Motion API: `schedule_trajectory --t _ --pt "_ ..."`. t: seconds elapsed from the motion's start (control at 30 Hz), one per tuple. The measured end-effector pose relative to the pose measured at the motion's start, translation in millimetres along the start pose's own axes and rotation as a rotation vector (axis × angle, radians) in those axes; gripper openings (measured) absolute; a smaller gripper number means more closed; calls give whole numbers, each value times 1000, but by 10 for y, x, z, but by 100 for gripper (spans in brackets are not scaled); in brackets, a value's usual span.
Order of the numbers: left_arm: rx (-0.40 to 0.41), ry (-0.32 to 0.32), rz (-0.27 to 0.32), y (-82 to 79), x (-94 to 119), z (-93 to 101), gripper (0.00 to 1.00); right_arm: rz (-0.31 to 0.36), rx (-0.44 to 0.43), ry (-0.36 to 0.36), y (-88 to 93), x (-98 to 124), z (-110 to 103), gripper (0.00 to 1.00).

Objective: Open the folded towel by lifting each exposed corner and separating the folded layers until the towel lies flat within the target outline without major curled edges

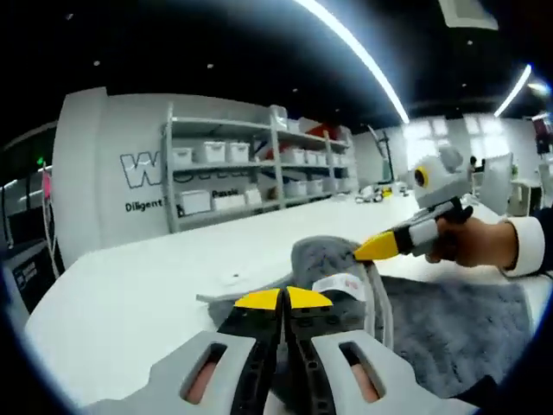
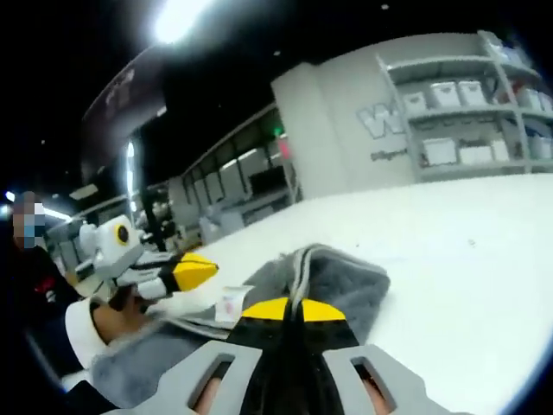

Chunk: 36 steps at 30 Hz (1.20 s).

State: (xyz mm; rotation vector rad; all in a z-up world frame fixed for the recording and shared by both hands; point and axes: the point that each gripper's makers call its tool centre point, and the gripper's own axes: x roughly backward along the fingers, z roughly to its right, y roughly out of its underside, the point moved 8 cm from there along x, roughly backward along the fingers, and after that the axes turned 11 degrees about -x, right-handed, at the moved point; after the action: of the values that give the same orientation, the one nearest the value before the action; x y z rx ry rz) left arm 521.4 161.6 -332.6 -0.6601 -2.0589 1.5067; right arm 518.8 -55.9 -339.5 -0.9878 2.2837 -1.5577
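A grey fluffy towel [image 1: 449, 324] lies bunched on the white table [image 1: 155, 277], with a white care label [image 1: 341, 284] near its raised fold. My left gripper [image 1: 283, 300] has its yellow-tipped jaws pressed together at the towel's near edge. From the right, my right gripper [image 1: 376, 248] pinches the top of the raised fold, held by a hand [image 1: 471, 242]. In the right gripper view, my right gripper [image 2: 289, 309] is shut on the towel [image 2: 346, 277] where a seam runs into its tips. My left gripper [image 2: 197, 272] comes in from the left, beside the label [image 2: 229, 303].
Bare white table [image 2: 467, 251] stretches away beyond the towel. Metal shelves with white bins [image 1: 259, 164] stand against the back wall past the table's far edge. A white-cuffed sleeve [image 1: 527, 246] reaches in from the right. More benches and equipment [image 2: 216, 220] fill the room behind.
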Motion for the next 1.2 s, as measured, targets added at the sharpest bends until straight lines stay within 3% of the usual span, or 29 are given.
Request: schedule_trajectory --t 0.13,0.43,0.73,1.2 --pt "113 42 -44 17 45 -36 0 9 81 49 -29 33 9 0" --pt "140 138 -143 181 32 53 0 5 206 116 -3 117 -21 0" --pt "37 195 -272 326 -7 179 0 22 272 177 -60 227 129 0" --pt "-28 215 -302 353 -19 262 0 32 283 232 -168 392 457 0"
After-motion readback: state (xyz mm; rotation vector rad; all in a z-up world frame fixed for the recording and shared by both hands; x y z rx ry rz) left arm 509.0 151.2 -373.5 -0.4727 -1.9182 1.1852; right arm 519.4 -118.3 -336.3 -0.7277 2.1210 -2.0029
